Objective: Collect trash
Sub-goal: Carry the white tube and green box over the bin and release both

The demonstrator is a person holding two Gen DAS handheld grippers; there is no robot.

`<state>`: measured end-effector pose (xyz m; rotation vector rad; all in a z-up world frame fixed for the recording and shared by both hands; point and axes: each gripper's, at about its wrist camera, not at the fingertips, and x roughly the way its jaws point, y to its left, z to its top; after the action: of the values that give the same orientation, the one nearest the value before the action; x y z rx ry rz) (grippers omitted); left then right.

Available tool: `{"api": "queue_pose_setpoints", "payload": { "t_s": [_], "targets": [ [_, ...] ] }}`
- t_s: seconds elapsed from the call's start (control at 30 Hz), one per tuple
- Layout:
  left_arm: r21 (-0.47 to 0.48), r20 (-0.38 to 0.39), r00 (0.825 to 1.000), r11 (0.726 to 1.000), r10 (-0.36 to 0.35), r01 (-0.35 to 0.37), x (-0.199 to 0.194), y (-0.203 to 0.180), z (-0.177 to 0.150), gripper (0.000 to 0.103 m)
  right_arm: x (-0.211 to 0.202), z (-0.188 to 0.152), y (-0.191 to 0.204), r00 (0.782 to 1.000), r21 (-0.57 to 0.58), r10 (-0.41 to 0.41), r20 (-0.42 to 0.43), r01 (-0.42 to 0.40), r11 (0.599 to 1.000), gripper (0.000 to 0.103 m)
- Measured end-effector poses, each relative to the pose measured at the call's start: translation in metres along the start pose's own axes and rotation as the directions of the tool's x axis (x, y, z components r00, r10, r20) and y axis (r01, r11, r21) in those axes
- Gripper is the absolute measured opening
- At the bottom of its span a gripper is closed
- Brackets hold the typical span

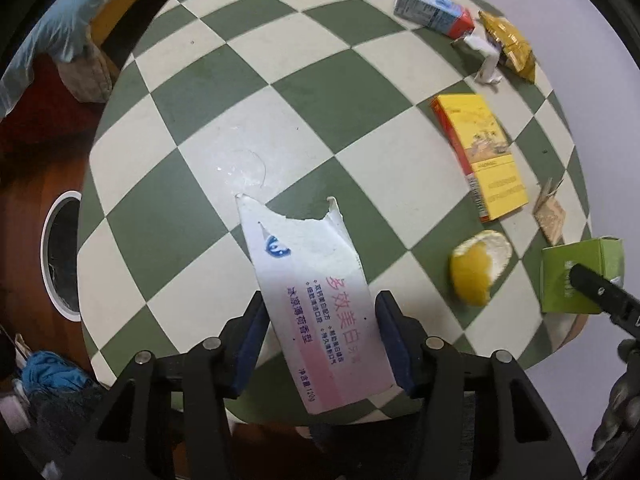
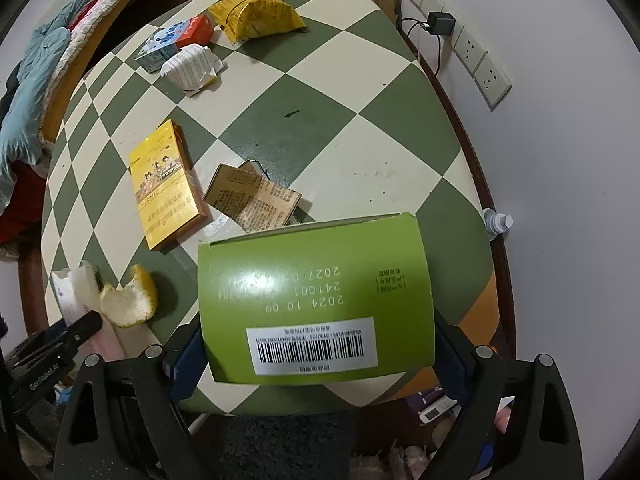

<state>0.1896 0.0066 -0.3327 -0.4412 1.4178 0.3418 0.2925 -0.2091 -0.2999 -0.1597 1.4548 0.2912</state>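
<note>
My left gripper [image 1: 320, 316] is shut on a torn white and pink toothpaste box [image 1: 316, 300], held over the near edge of the checkered table [image 1: 240, 100]. My right gripper [image 2: 316, 344] is shut on a green carton [image 2: 316, 300] with a barcode label; the carton also shows in the left wrist view [image 1: 580, 276]. On the table lie a citrus peel [image 1: 480, 266], a yellow cigarette pack [image 1: 480, 152], a brown folded leaflet [image 2: 252, 196], a blue and red milk carton [image 1: 434, 8], crumpled white paper [image 2: 192, 66] and a yellow wrapper [image 1: 510, 44].
A white-rimmed bin [image 1: 60, 256] stands on the floor left of the table. A bed with bedding [image 2: 36, 92] lies beyond the far left. Wall sockets with a plugged charger [image 2: 440, 24] are on the right wall. A small bottle [image 2: 498, 222] stands by the table's right edge.
</note>
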Motion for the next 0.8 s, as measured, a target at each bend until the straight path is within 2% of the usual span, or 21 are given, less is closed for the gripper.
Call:
{"api": "queue_pose_setpoints", "payload": {
  "t_s": [0.07,0.13,0.23,0.37,0.43,0.6,0.67,0.8],
  "targets": [
    [-0.004,-0.004,1.0,1.0,0.009,-0.009,0.007,-0.002,0.006,0.051,0.003,0.003,0.0,1.0,0.008,-0.003,0.002,0.003,1.0,0.095],
    [0.005,0.013,0.999,0.999,0.042,-0.042,0.012,-0.006,0.009,0.048,0.005,0.005,0.001,1.0,0.016,-0.011,0.007,0.011,1.0,0.095],
    [0.019,0.043,0.998,0.998,0.053,-0.054,0.012,-0.003,0.01,0.045,0.005,0.007,0.001,0.999,0.026,-0.017,0.034,0.017,1.0,0.094],
    [0.032,0.106,0.992,0.997,0.066,-0.069,-0.014,0.011,0.006,0.045,-0.003,0.005,0.004,0.998,0.029,0.0,0.066,-0.001,1.0,0.092],
    [0.028,0.148,0.987,0.997,0.066,-0.071,-0.035,0.021,-0.009,0.045,-0.016,0.004,0.01,0.995,0.026,0.009,0.096,-0.012,1.0,0.092],
    [0.005,0.266,0.963,0.999,0.041,-0.044,-0.111,0.073,-0.005,0.045,-0.058,0.003,0.043,0.982,-0.013,0.064,0.179,-0.063,0.998,0.092],
    [-0.006,0.303,0.953,0.999,0.033,-0.033,-0.13,0.098,0.01,0.045,-0.076,0.004,0.067,0.973,-0.045,0.101,0.21,-0.094,0.995,0.092],
    [-0.055,0.384,0.922,0.998,0.044,-0.025,-0.181,0.153,0.014,0.045,-0.106,0.007,0.133,0.95,-0.14,0.192,0.247,-0.161,0.977,0.092]
  ]
}}
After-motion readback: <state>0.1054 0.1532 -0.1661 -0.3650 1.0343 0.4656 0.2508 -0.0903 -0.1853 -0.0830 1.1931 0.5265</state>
